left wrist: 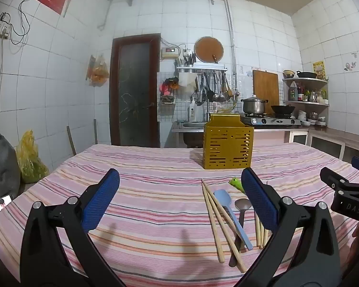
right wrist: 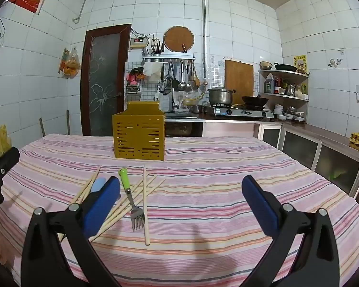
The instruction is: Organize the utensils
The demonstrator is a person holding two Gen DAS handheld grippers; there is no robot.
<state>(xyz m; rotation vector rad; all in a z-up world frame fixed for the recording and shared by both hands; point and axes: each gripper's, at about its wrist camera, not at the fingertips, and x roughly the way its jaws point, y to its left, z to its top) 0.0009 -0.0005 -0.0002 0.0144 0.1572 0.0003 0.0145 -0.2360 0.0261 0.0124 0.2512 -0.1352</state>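
A yellow perforated utensil holder [left wrist: 228, 147] stands upright on the striped tablecloth, also in the right wrist view [right wrist: 139, 135]. In front of it lie several wooden chopsticks [left wrist: 219, 220], a blue spatula [left wrist: 229, 211], a dark metal spoon [left wrist: 242, 206] and a green-handled fork [right wrist: 130, 197]; its green handle [left wrist: 237, 183] shows in the left view. More chopsticks [right wrist: 144, 201] lie crossed around the fork. My left gripper [left wrist: 179, 201] is open and empty, left of the utensils. My right gripper [right wrist: 180, 205] is open and empty, right of them.
The table [right wrist: 215, 167] is covered with a pink striped cloth. Behind it are a sink counter, a gas stove with a pot [right wrist: 220, 95] and wok, hanging ladles and a corner shelf. A yellow bag [left wrist: 30, 157] sits by the left wall.
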